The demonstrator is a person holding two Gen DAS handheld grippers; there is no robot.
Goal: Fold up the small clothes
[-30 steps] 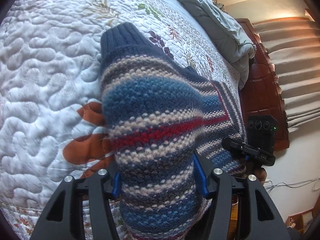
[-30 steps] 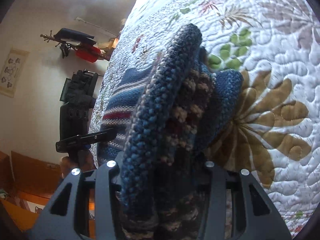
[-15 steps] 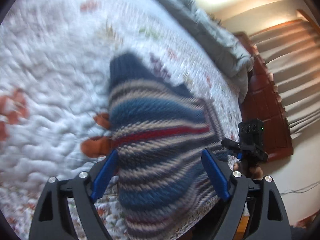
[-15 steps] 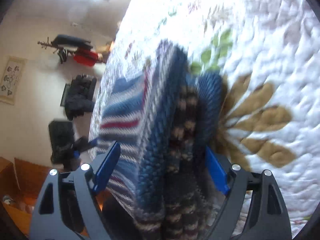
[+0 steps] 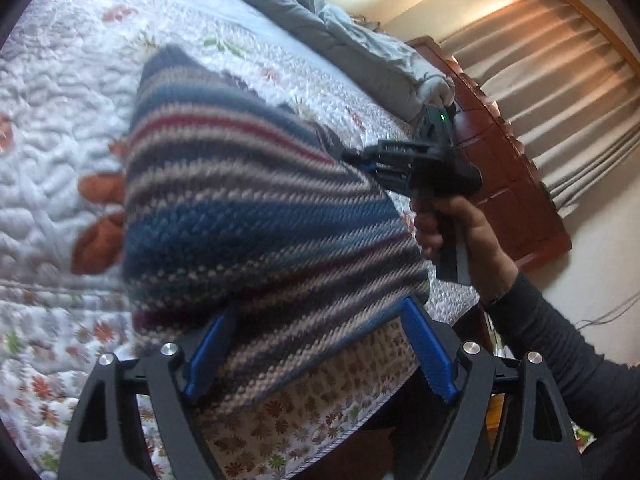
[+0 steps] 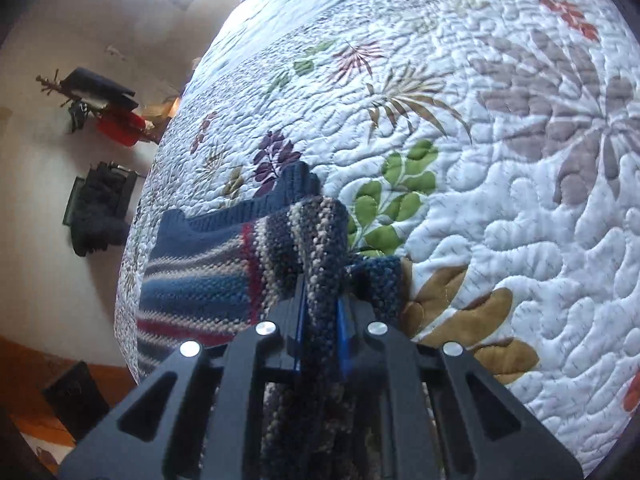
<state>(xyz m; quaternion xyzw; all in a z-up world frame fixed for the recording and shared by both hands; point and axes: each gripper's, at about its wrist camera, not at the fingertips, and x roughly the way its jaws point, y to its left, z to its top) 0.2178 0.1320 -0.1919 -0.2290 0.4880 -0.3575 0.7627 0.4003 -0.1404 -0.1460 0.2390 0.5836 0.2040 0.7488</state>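
A striped knit sweater [image 5: 248, 200] in blue, cream and red lies folded on the flowered quilt [image 5: 60, 120]. My left gripper [image 5: 318, 354] is open at the sweater's near edge. Its blue pads [image 5: 208, 356] stand wide, with knit between them but not pinched. The right gripper [image 5: 362, 158], held in a hand, reaches the sweater's far right side. In the right wrist view the right gripper [image 6: 322, 304] has its jaws closing on a raised fold of the sweater [image 6: 208, 280], and the pads press the knit.
A rumpled grey duvet [image 5: 352, 52] lies at the head of the bed by a wooden headboard [image 5: 512, 184] and curtains [image 5: 560, 80]. The bed's edge [image 5: 320, 420] runs just under my left gripper. A coat rack [image 6: 108, 108] hangs on the far wall.
The left jaws let go of the sweater, spread wide and drew back. The right jaws opened, then closed on a thinner fold. The sweater lies flatter on the quilt.
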